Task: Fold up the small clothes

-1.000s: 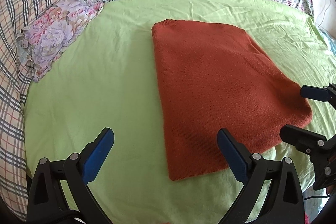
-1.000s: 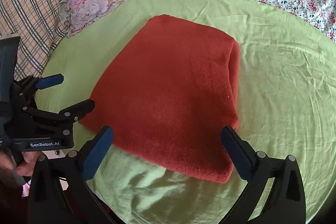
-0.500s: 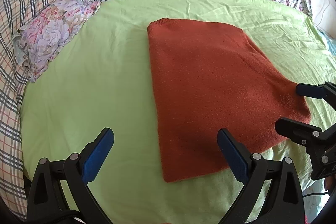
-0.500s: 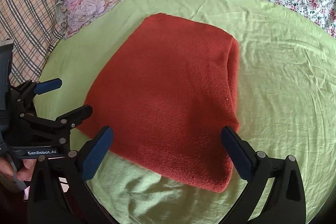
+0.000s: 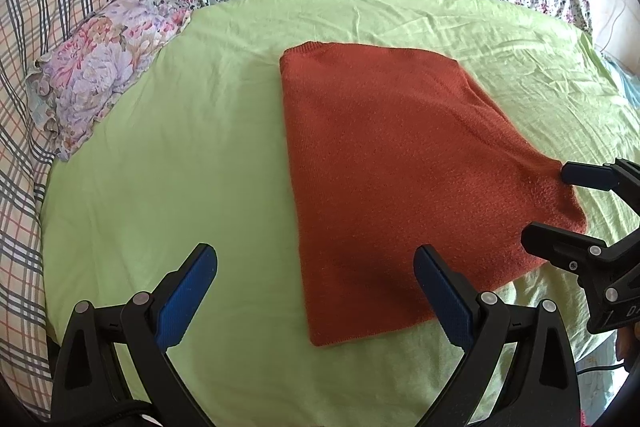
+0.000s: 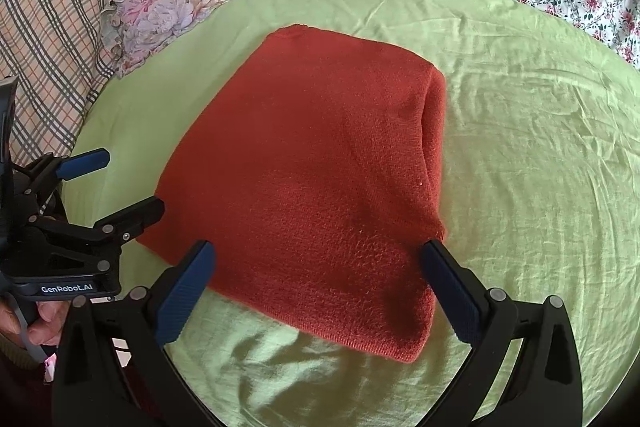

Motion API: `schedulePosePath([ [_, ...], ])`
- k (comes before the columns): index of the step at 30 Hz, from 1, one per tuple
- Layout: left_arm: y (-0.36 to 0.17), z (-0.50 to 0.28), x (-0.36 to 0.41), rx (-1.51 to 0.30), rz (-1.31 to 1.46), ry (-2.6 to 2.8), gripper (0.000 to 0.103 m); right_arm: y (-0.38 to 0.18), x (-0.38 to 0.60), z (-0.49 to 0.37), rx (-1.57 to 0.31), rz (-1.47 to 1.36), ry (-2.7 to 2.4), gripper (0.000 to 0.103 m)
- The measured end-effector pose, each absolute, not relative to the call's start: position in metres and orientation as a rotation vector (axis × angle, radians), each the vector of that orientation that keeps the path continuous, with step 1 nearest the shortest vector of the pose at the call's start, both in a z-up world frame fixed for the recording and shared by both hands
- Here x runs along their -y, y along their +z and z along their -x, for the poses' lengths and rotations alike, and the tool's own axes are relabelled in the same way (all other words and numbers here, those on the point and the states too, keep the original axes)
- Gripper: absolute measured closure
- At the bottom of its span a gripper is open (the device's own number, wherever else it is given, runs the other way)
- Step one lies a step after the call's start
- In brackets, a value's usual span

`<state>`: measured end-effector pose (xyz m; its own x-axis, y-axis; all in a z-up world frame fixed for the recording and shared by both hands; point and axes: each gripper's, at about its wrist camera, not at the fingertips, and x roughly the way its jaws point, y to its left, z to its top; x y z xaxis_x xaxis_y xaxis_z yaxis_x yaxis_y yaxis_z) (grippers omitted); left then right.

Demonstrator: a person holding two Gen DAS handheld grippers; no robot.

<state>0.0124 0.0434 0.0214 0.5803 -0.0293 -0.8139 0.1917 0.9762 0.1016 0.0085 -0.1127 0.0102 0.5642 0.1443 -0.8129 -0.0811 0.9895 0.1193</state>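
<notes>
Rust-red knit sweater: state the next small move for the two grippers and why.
Probably lower both onto the near corners and pinch. The rust-red knit sweater lies flat, folded, on the green sheet; the left gripper and right gripper hover open at its near edge, holding nothing.

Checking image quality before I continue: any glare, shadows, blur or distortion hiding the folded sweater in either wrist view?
Left wrist: daylight, sharp; the left gripper shades the rust sweater near edge; fisheye bends the green sheet.
Right wrist: sharp, dark shadow under the right gripper; corners vignetted.
</notes>
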Motion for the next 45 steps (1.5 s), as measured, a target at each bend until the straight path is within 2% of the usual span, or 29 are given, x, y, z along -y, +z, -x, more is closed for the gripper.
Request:
schedulePosePath([
  [45, 0.0280, -0.0061, -0.0414, -0.915, -0.200, -0.157, 0.004, 0.0135, 0.1210, -0.0072, -0.955, -0.083, 0.122, 0.001],
])
